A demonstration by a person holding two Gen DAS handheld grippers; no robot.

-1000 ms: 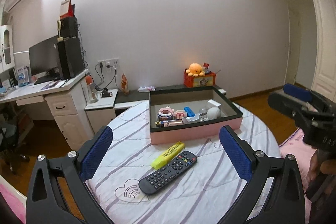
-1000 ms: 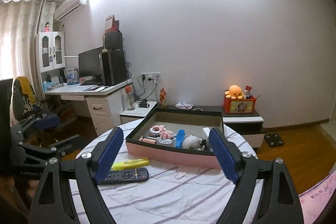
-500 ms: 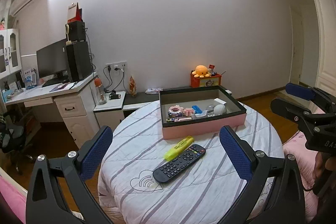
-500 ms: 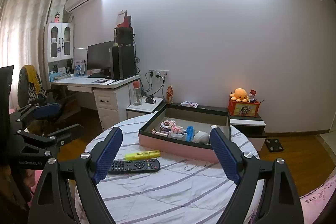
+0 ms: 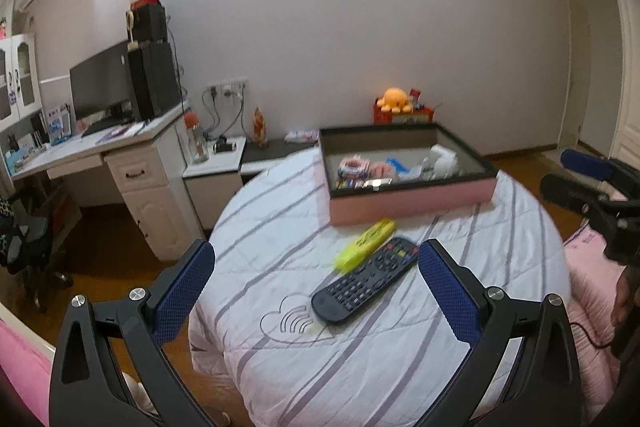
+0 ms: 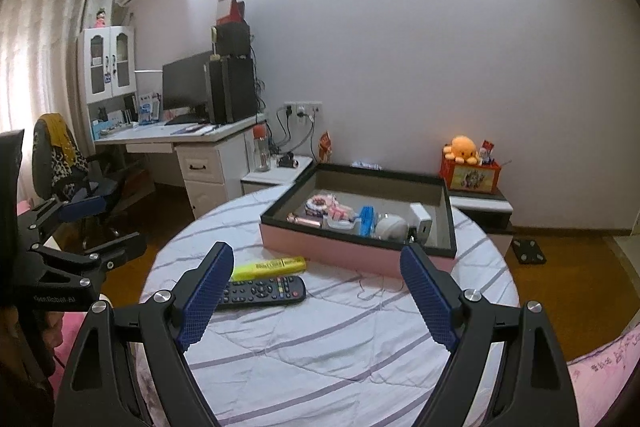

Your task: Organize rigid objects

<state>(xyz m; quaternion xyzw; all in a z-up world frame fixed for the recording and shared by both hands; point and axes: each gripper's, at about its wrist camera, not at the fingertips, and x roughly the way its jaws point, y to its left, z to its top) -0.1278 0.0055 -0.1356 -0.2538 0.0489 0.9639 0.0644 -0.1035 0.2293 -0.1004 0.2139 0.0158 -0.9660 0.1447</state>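
Observation:
A black remote point(image 5: 366, 281) lies on the round table's striped cloth point(image 5: 500, 247), with a yellow highlighter point(image 5: 365, 239) touching its far side. Behind them stands a pink box with a black rim point(image 5: 412, 201) that holds several small items. My left gripper point(image 5: 316, 247) hangs open in front of the remote and holds nothing. In the right wrist view the remote point(image 6: 262, 291) and highlighter point(image 6: 270, 265) lie just past the left fingertip of my right gripper point(image 6: 316, 249), which is open and empty. The box point(image 6: 352, 251) is beyond.
A white desk point(image 6: 200, 163) with a monitor point(image 6: 186, 87) and an office chair point(image 6: 60, 163) stand to the left. A low cabinet point(image 5: 224, 179) and an orange plush toy point(image 6: 462, 149) line the back wall. Pink bedding point(image 5: 592, 267) borders the table on the right.
Both grippers have sunk a little and tipped downward, so more of the table's near side shows. The jaws stay wide open. Remote, highlighter and box have not moved.

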